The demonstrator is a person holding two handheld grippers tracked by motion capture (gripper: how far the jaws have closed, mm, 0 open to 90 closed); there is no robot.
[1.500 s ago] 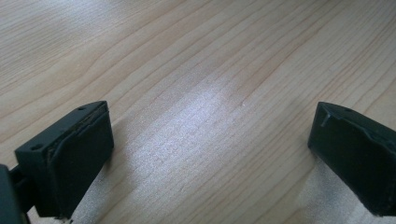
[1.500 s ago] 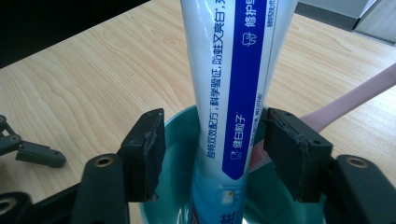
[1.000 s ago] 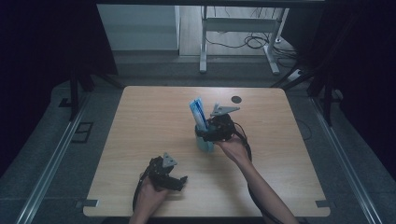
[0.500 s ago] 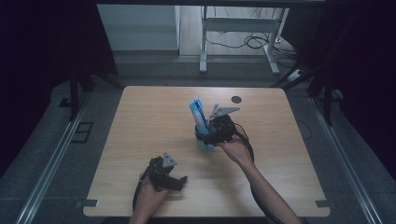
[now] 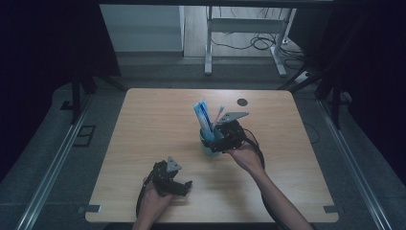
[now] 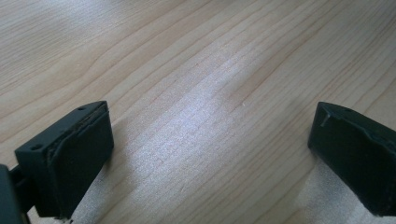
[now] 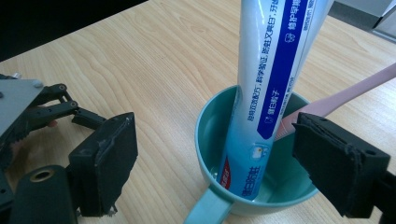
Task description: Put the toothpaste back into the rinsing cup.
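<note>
Standing in teal cup [image 7: 254, 186] mid-table: toothpaste tube [image 7: 273, 88], cap end down, leaning up and away, plus pink toothbrush [image 7: 345, 93] slanting off to one side. Seen again from high view, cup [image 5: 209, 142] w/ tube [image 5: 203, 116] rising from it. Right gripper [image 7: 233, 163] held right at cup, jaws wide apart after just opening further, straddling cup rim; tube between fingers [image 7: 105, 168] but touching neither pad, clear gaps both sides. Toothbrush handle passing just above far pad, contact not clear. Cup handle pointing back toward gripper body. Left gripper [image 6: 210, 154] resting low over bare wooden table [image 6: 196, 60], jaws spread, nothing between. Well apart from cup, near table's front edge in high view [image 5: 184, 184].
</note>
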